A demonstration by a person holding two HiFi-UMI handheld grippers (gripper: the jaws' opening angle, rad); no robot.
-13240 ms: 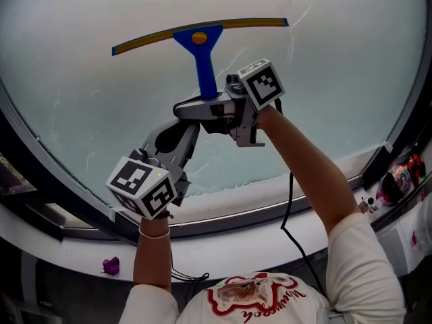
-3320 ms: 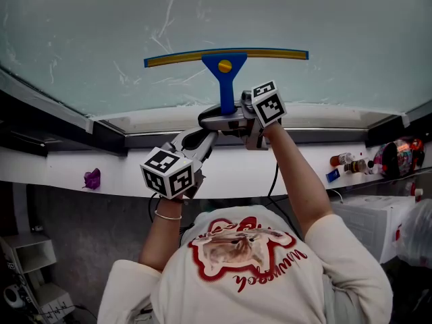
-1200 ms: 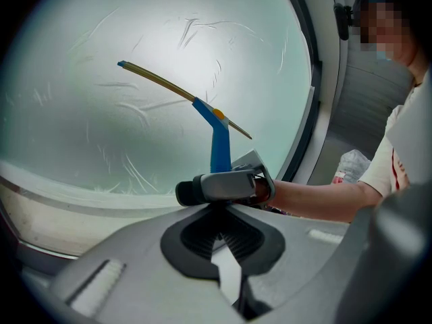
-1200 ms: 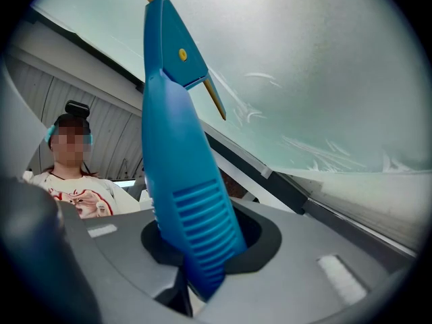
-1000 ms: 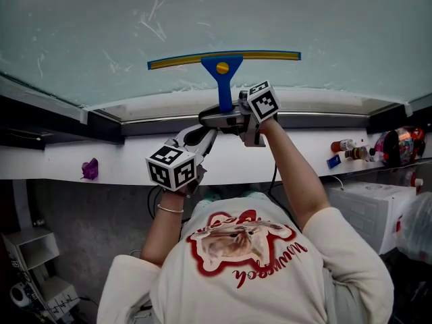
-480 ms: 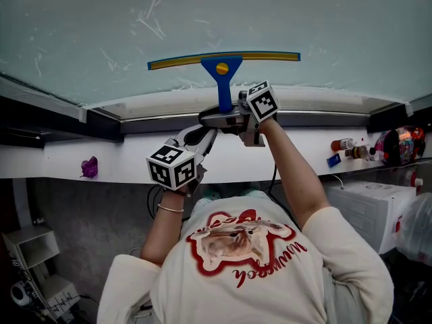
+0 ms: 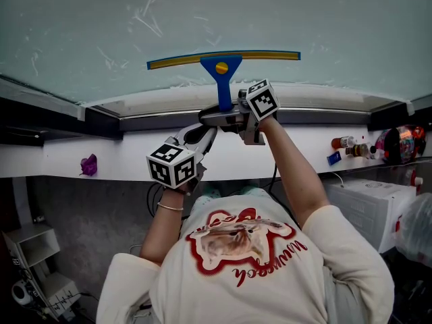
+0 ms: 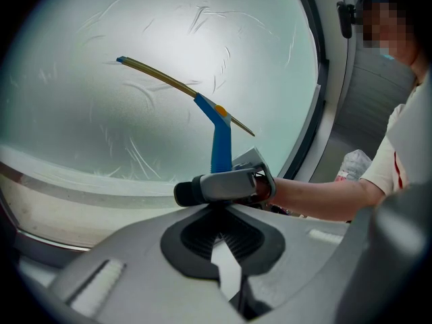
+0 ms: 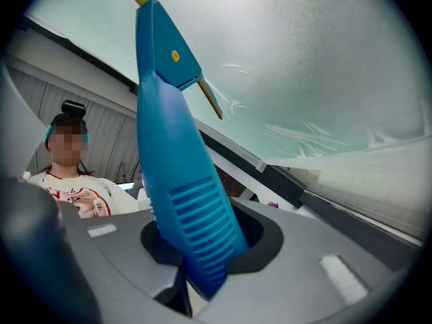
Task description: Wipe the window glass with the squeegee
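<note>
Blue squeegee [image 7: 221, 86], yellow blade [image 7: 263, 55], pale greenish window glass [image 7: 337, 19]

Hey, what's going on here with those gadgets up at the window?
A person is wiping the window glass with a blue squeegee. The right gripper is clamped on the squeegee's handle, and the yellow-edged blade lies level against the glass, low down near the white frame. The left gripper is shut on nothing and sits just below the right one. Streaks show on the glass above the blade.
</note>
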